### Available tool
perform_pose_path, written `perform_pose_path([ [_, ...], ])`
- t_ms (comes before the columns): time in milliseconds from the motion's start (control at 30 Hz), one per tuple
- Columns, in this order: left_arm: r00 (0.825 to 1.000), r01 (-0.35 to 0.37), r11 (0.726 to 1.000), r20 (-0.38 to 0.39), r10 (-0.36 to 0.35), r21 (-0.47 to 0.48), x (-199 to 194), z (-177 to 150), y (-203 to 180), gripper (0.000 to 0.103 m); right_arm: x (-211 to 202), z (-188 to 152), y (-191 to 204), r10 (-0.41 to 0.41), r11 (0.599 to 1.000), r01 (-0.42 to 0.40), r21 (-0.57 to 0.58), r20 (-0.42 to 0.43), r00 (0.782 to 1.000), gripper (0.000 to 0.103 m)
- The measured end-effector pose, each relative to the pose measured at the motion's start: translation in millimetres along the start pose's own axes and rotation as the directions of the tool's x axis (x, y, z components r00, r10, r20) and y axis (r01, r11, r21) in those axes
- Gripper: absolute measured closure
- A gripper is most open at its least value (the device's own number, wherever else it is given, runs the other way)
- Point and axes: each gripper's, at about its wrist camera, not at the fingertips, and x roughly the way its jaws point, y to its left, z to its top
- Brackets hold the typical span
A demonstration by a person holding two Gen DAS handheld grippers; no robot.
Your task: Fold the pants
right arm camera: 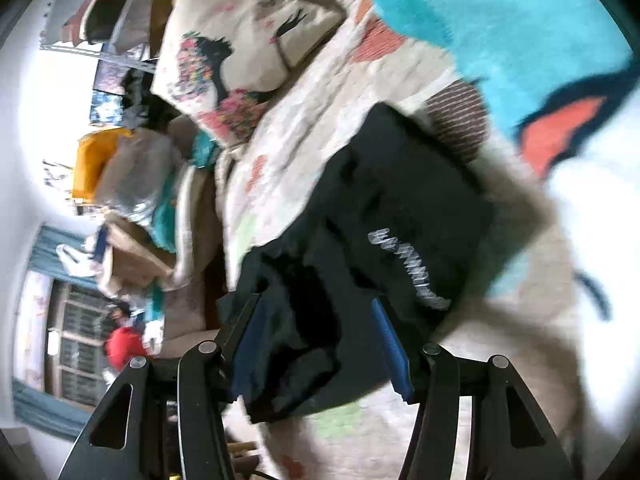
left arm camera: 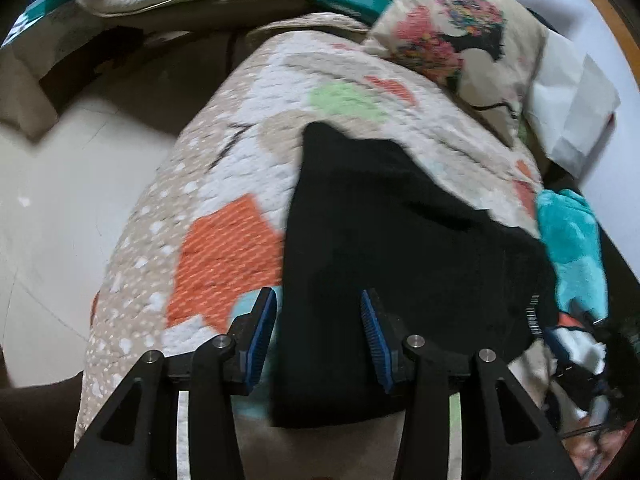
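Pants [left arm camera: 392, 248] down on the bed, both grippers standing off the cloth.

Black pants lie in a compact, roughly folded block on the patterned quilt [left arm camera: 224, 168], between the printed pillow [left arm camera: 448, 40] and the turquoise blanket [right arm camera: 500, 28]. Left gripper [left arm camera: 318, 340] hangs over the near edge, its fingers [left arm camera: 262, 336] moderately apart and gripping nothing. Right gripper [right arm camera: 320, 344] straddles the rumpled end, blue fingers [right arm camera: 390, 344] spread fairly wide, pads clear of the fabric as far as the blur allows. That rumpled end [right arm camera: 296, 320] looks like the trouble spot: loose layers bunch up there, so a pinch could catch only the top layer and drag the fold open. The soft quilt could also ride up with the cloth if the fingers dig too deep.
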Motion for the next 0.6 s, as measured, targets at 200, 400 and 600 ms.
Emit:
perform_pose_path([
  [200, 1.000, 0.014, 0.971, 0.013, -0.018, 0.240, -7, 36, -73, 0.052, -13, -7, -9, -0.172, 0.983, 0.175, -0.054, 0.055, 0.984, 0.042],
  [400, 0.996, 0.082, 0.929, -0.072, -0.060, 0.360, 21, 71, -154, 0.052, -12, -6, -19, -0.201, 0.977, 0.205, -0.050, 0.085, 0.976, 0.043],
  [600, 0.983, 0.155, 0.880, -0.159, -0.092, 0.450, 65, 83, -221, 0.052, 0, -5, -24, -0.245, 0.965, 0.253, -0.073, 0.099, 0.964, 0.043],
])
